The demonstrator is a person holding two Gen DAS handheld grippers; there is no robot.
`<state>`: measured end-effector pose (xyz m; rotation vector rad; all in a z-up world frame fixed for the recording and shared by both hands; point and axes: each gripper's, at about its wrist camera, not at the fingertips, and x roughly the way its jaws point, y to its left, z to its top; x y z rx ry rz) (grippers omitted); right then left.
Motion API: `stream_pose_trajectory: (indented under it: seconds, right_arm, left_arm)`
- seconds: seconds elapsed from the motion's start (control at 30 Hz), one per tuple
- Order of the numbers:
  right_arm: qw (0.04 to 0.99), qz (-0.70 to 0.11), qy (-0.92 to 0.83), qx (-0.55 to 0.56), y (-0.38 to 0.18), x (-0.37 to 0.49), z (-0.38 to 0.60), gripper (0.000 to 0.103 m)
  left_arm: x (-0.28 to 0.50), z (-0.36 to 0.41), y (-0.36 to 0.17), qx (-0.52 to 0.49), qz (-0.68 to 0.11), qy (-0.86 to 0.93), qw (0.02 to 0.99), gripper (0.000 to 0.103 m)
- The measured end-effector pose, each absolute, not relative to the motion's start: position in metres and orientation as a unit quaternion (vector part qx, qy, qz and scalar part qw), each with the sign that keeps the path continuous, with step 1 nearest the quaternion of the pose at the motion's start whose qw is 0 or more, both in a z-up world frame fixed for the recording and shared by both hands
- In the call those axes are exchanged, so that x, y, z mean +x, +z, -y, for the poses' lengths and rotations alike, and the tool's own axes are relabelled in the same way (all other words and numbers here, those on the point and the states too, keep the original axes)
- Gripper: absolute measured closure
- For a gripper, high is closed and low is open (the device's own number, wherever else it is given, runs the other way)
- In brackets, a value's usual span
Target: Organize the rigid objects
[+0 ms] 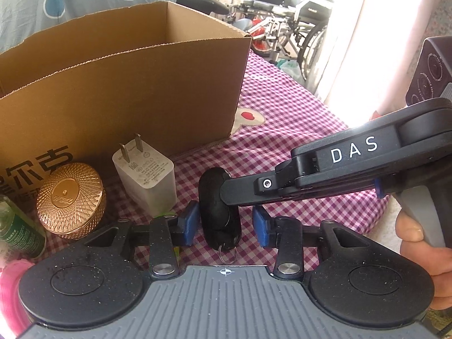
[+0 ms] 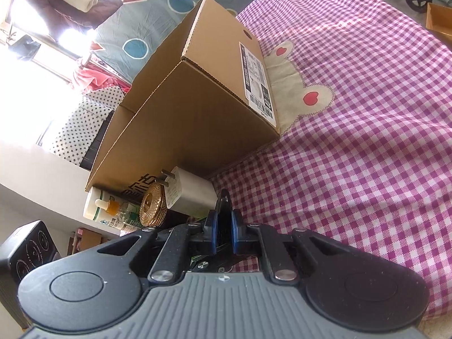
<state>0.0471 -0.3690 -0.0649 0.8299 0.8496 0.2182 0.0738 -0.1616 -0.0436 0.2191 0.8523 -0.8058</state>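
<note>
pink gingham cloth (image 1: 296,107), 1 open cardboard box (image 1: 118,84) on it. in front of box: 1 white charger (image 1: 147,175), 1 gold tin (image 1: 70,200), 1 green bottle (image 1: 17,226). my right gripper (image 2: 223,233) nearly closed, clamping 1 black key fob (image 1: 219,209) upright. my left gripper (image 1: 224,224) partly open, pads either side of fob, not touching.

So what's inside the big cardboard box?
Only bare brown inner walls near the top of the open brown cardboard box show. Its floor is hidden behind the front wall, so I cannot tell whether anything lies inside.
</note>
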Motion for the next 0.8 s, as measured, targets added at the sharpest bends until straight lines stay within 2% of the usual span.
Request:
stream_pose_trajectory:
  seconds: [0.23,0.33,0.57,0.67,0.8]
  right_arm:
    - [0.820,-0.408,0.085,0.391,-0.070,0.054,0.370,0.092]
    - [0.824,-0.406,0.084,0.386,-0.066,0.050,0.368,0.093]
    - [0.849,-0.369,0.122,0.357,-0.014,0.032,0.353,0.100]
    - [0.873,-0.342,0.128,0.324,0.013,0.032,0.344,0.101]
    - [0.876,-0.340,0.128,0.318,0.018,0.047,0.343,0.101]
  left_arm:
    - [0.067,0.165,-0.044,0.123,-0.384,-0.371,0.836,0.064]
    - [0.068,0.162,-0.040,0.114,-0.390,-0.372,0.835,0.068]
    - [0.054,0.148,0.000,0.093,-0.356,-0.380,0.849,0.069]
    - [0.055,0.139,0.020,0.076,-0.335,-0.378,0.860,0.069]
    - [0.064,0.136,0.022,0.065,-0.339,-0.370,0.862,0.071]
